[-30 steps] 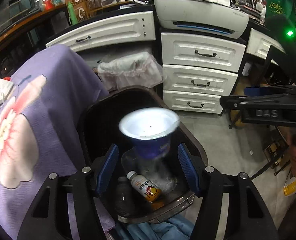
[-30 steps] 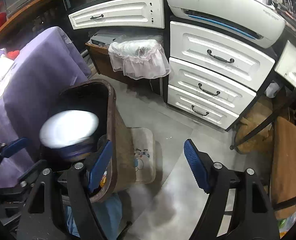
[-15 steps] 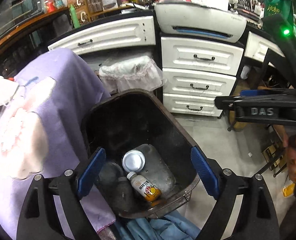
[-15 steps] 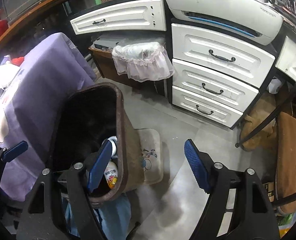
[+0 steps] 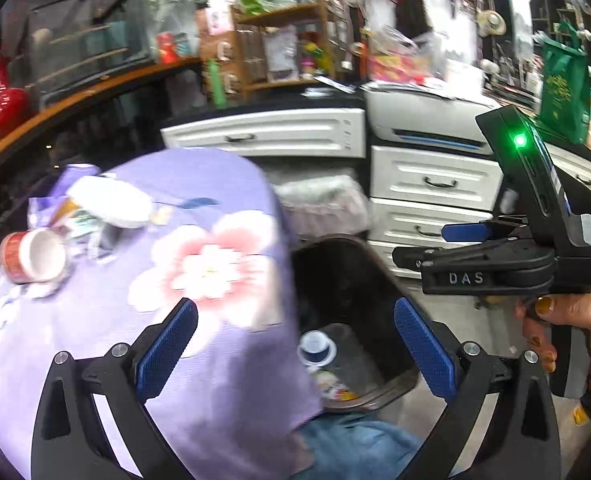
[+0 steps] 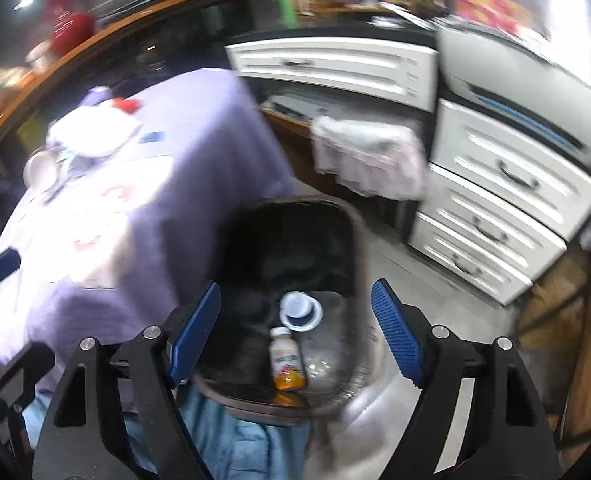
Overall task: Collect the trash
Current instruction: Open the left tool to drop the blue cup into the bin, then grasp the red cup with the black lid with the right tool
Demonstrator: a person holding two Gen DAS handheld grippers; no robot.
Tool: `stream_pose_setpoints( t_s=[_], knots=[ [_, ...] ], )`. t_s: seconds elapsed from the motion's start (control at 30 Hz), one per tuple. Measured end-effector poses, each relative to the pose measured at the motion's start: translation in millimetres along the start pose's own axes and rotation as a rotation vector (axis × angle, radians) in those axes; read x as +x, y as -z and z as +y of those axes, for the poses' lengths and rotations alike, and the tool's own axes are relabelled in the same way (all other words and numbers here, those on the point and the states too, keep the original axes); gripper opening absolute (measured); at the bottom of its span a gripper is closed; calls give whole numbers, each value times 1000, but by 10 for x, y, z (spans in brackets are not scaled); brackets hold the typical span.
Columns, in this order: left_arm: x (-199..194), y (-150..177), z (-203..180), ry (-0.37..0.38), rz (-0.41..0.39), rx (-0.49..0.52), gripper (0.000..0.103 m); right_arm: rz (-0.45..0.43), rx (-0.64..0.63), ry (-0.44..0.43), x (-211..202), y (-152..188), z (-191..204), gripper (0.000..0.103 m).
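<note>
A blue cup with a white rim lies in the dark trash bin beside a small juice bottle. My left gripper hangs above the edge of the purple-clothed table, jaws opening, nothing between them. My right gripper hovers over the bin and the cup, jaws opening and empty. On the table's far side lie a red-and-white paper cup on its side, a white crumpled paper and wrappers.
White drawers and a printer stand behind the bin. A lace-covered box sits under the counter. Blue cloth lies at the bin's near side. A hand holds the right gripper.
The blue cup left my left gripper and dropped into the bin. Left jaws spread wide. Both grippers rose and swung left, bringing the table top into view.
</note>
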State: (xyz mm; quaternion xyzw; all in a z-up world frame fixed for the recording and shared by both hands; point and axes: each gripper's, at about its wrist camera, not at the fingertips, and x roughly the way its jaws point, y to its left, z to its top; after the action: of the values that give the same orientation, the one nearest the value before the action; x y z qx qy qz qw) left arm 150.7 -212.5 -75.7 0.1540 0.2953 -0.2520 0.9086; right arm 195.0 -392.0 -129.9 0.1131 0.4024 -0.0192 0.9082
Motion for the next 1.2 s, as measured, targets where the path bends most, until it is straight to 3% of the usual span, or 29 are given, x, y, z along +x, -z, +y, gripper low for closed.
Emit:
stream_pose_setpoints(
  t_s=[0.2,0.37,0.63,0.8,1.0,1.2],
  knots=[
    [-218,100,596,-104,16,-84,98,13,-152,-145,25,-198,775,78],
    [-437,248,1185,-147,39,-181,98,27,-268,-262,37,-366,1512,78],
    [-776,564,2115,-260,37,-256,98,18,-559,-407,78,-740,2982,78],
    [-880,712,2571,-305,48,-294,98,70,-704,-448,289,-1016,3816,78],
    [-947,833,2966,-346,69,-275,98,92,-880,-369,637,-1313,4649,78],
    [-959,936,3212,-345,74,-286,98,142,-1004,-179,1184,-1502,5160,78]
  ],
)
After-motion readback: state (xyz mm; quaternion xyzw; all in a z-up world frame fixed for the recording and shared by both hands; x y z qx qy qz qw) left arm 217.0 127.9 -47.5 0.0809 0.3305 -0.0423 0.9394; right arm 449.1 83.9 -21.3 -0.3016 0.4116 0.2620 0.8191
